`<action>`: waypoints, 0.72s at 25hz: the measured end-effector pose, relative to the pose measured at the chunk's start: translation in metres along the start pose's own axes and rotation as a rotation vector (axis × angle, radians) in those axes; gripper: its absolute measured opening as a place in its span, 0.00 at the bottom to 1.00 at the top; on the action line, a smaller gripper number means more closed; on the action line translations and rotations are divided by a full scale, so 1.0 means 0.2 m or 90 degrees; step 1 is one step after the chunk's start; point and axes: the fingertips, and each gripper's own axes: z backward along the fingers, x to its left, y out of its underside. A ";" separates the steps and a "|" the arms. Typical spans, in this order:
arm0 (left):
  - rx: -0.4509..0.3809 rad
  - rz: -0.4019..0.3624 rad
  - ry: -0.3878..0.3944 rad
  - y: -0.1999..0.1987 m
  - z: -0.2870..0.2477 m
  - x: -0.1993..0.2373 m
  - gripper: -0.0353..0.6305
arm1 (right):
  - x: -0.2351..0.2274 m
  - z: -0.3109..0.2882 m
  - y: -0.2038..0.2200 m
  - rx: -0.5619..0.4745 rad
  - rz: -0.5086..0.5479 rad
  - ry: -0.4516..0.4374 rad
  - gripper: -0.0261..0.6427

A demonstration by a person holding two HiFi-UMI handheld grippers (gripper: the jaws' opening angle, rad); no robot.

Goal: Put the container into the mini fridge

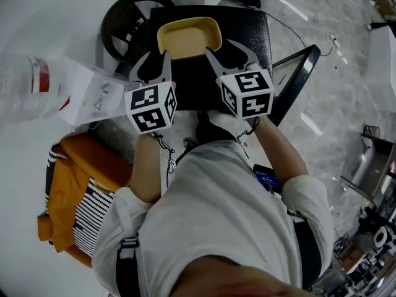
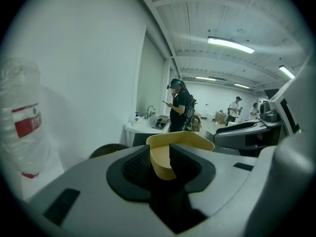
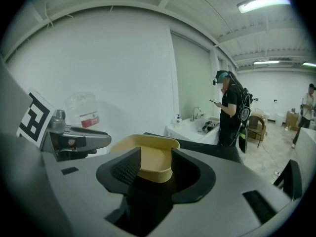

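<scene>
The yellow container sits on top of the black mini fridge, its near rim reaching in between the jaws of the left gripper and the right gripper, both spread wide at its near corners and clamping nothing.

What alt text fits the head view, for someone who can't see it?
A yellow container sits on top of a black mini fridge, with the open left tool and open right tool at its near corners. The person's pale shirt fills the foreground.
</scene>
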 end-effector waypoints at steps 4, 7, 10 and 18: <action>0.023 0.029 0.011 0.03 -0.07 0.02 0.23 | -0.14 -0.09 0.05 0.037 -0.045 0.089 0.33; 0.046 0.037 0.011 0.06 -0.11 0.04 0.23 | -0.16 -0.15 0.08 0.053 -0.064 0.092 0.33; 0.071 0.038 0.004 0.09 -0.15 0.05 0.23 | -0.17 -0.18 0.10 0.066 -0.080 0.086 0.33; 0.084 0.050 0.016 0.10 -0.21 0.05 0.23 | -0.18 -0.25 0.12 0.084 -0.119 0.075 0.31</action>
